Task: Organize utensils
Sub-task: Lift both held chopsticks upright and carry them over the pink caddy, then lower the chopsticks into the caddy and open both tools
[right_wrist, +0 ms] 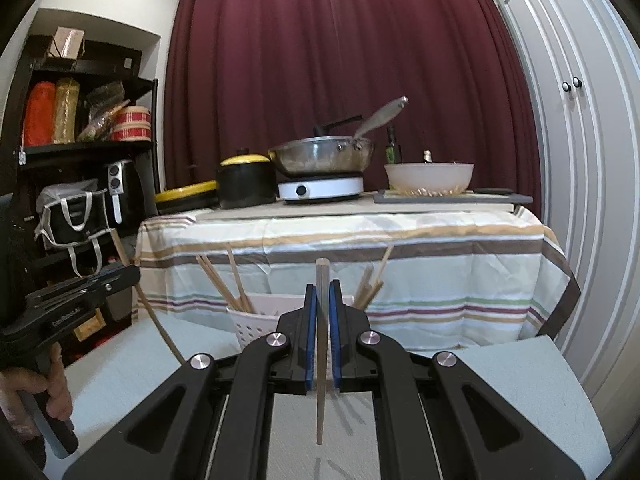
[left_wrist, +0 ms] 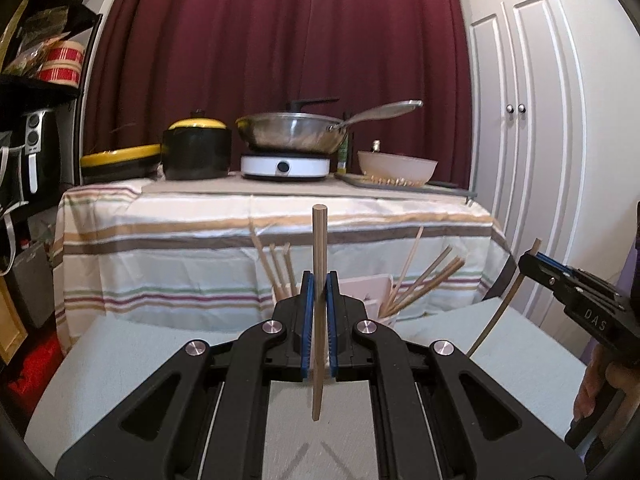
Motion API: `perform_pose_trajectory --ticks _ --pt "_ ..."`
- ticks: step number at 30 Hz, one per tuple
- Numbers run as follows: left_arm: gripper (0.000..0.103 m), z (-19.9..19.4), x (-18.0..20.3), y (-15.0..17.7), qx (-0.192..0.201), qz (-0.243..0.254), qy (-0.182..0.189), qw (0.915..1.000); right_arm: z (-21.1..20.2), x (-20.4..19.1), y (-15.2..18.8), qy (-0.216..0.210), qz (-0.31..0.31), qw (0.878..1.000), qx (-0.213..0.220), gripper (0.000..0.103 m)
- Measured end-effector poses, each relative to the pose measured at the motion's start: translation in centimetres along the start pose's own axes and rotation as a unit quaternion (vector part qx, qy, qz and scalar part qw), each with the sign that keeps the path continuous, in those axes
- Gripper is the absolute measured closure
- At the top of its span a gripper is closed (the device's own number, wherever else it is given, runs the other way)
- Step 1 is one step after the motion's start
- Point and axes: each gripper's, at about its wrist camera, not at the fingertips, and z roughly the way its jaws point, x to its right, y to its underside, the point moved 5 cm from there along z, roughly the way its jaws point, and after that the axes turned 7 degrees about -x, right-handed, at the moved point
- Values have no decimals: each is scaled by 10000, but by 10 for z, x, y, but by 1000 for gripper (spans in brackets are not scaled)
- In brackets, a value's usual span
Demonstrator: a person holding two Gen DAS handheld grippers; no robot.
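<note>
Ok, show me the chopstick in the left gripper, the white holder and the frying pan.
Chopstick (left_wrist: 319, 312), left wrist view, mid shaft.
White holder (right_wrist: 256, 322), right wrist view, perforated front wall.
Frying pan (left_wrist: 292, 134), left wrist view, steel side.

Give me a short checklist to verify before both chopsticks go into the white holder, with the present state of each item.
1. Left gripper shut on its chopstick: ok.
2. Right gripper shut on its chopstick: ok.
3. Both chopsticks near upright between the fingers: ok.
4. Lower tips lifted off the grey surface: ok, they hang free.
5. Holder ahead of both grippers, chopsticks already in it: ok.
6. Free room left in the holder: cannot tell.
</note>
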Motion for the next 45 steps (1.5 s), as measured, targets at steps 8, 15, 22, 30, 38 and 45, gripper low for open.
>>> perform_pose_trajectory --ticks 8,15,22,30,38,45 --pt "96 -3 7 -46 418 76 129 9990 -4 -5 -40 -173 -34 9990 400 96" --pt "96 3 12 -88 870 140 89 9961 1 -6 -77 -178 -61 9963 833 96" --pt "96 25 11 -116 1153 86 35 9933 25 -4 -101 -151 -86 9941 1073 96" --pt "96 67 3 -118 1250 10 -9 9922 59 -4 -102 -73 -182 9940 1080 96" --pt "96 108 -16 -97 1125 -214 -189 9932 95 6 -82 -42 -107 9966 814 96" --pt "96 132 -24 -81 905 -246 -237 9953 117 8 -65 -5 -117 9981 601 96"
